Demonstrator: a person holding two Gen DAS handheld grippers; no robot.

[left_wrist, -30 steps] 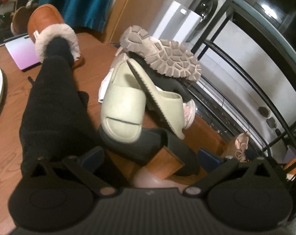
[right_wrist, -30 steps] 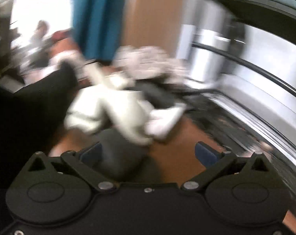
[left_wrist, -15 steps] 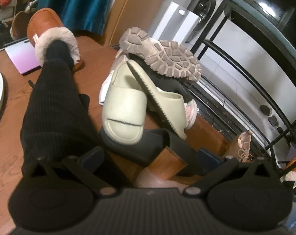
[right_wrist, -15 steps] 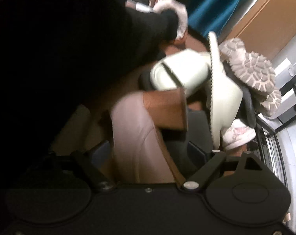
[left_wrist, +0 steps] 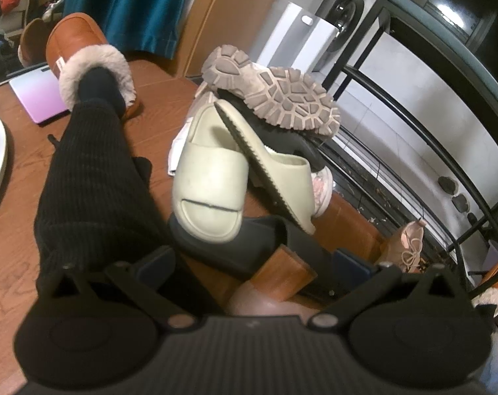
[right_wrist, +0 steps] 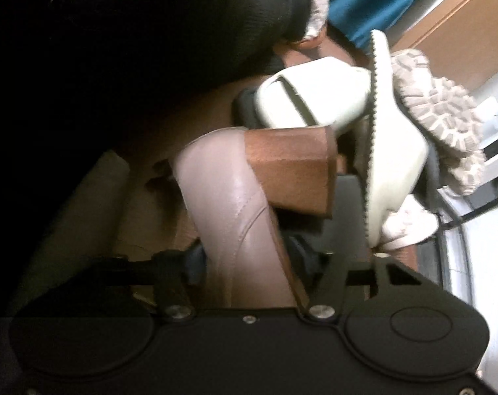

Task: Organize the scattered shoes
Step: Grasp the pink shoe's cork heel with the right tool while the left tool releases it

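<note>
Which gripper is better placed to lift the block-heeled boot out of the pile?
Right. The right gripper already straddles the block-heeled boot, jaws closing on its shaft. The left gripper stands open, short of the pile.

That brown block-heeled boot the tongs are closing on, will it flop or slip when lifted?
The boot has a smooth, glossy leather shaft, so it may slip between the closing right tongs. Its chunky wooden heel probably makes that end sag.

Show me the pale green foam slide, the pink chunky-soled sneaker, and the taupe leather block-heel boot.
Pale green foam slide (left_wrist: 212,177), left wrist view, top strap.
Pink chunky-soled sneaker (left_wrist: 275,95), left wrist view, upturned tread.
Taupe leather block-heel boot (right_wrist: 236,217), right wrist view, leather back above the heel.
</note>
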